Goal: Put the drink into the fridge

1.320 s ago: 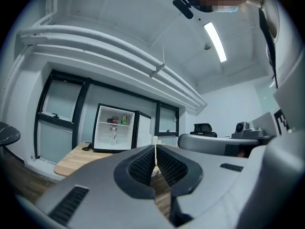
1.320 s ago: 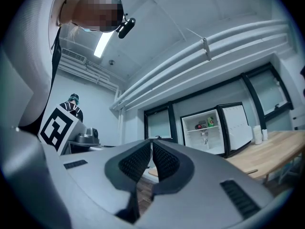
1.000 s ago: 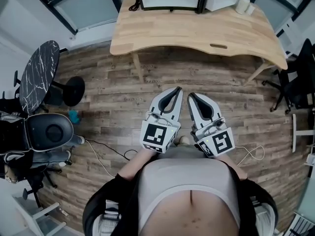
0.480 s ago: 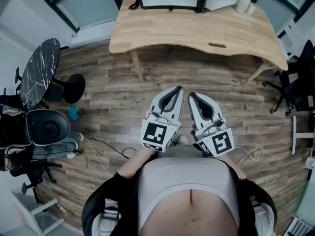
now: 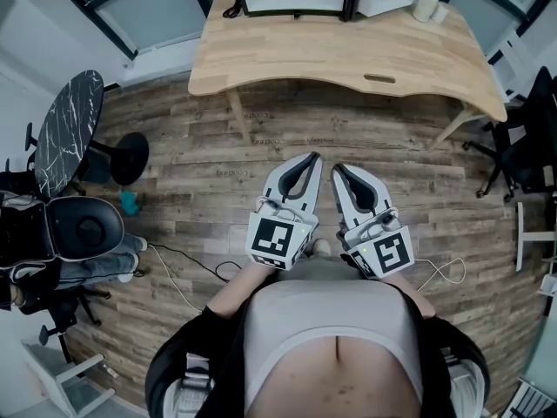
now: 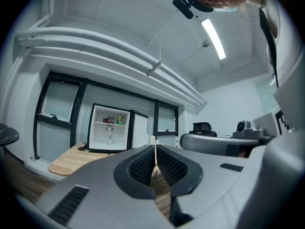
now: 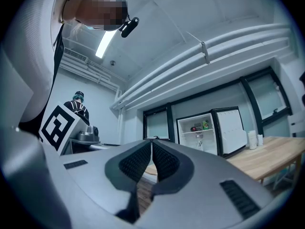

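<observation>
Eyes on the drinks: a small green can and a dark red can stand side by side on the upper shelf of the black-framed mini fridge with the white inside. Its white door is swung wide to the right. So drink does lie in the fridge. Whether one of these cans is the task's drink, or that one waits somewhere out of view, nothing here settles. The open door fits a can already shelved with the door left to shut, and just as well a fridge opened ready for one.

Below the shelf there's a pale, glassy thing, too small to name. The fridge sits at the far edge of the light wooden table, cut off at the top of the head view. At the table's far right stand two white cylinders, cups or rolls, hard to say.

On the near side, the left tool and right tool hang side by side close to the person's body, over the wood-plank floor, well apart from the table. Both are clenched, pads pressed together with nothing between them. I'd read that as a neutral pose, both noses aimed at the fridge.
</observation>
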Demonstrator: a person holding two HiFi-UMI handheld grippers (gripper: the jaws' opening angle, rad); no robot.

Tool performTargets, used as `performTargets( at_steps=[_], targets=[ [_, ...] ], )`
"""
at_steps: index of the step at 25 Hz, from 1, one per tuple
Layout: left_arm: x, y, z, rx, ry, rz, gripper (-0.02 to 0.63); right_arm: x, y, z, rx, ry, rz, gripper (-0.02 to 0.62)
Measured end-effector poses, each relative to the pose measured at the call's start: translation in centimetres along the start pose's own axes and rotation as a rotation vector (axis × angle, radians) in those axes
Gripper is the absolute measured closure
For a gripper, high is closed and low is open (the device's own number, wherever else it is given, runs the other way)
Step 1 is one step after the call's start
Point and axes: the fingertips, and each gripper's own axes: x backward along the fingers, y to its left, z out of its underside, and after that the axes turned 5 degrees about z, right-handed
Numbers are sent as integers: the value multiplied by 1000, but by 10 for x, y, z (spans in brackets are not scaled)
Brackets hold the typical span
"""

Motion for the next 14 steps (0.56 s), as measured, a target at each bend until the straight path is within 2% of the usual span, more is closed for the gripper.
performTargets(
  at_steps=[14],
  targets=[
    [0, -2, 4, 10, 1, -2, 592, 1, 0, -5, 2, -14, -1, 560]
  ],
)
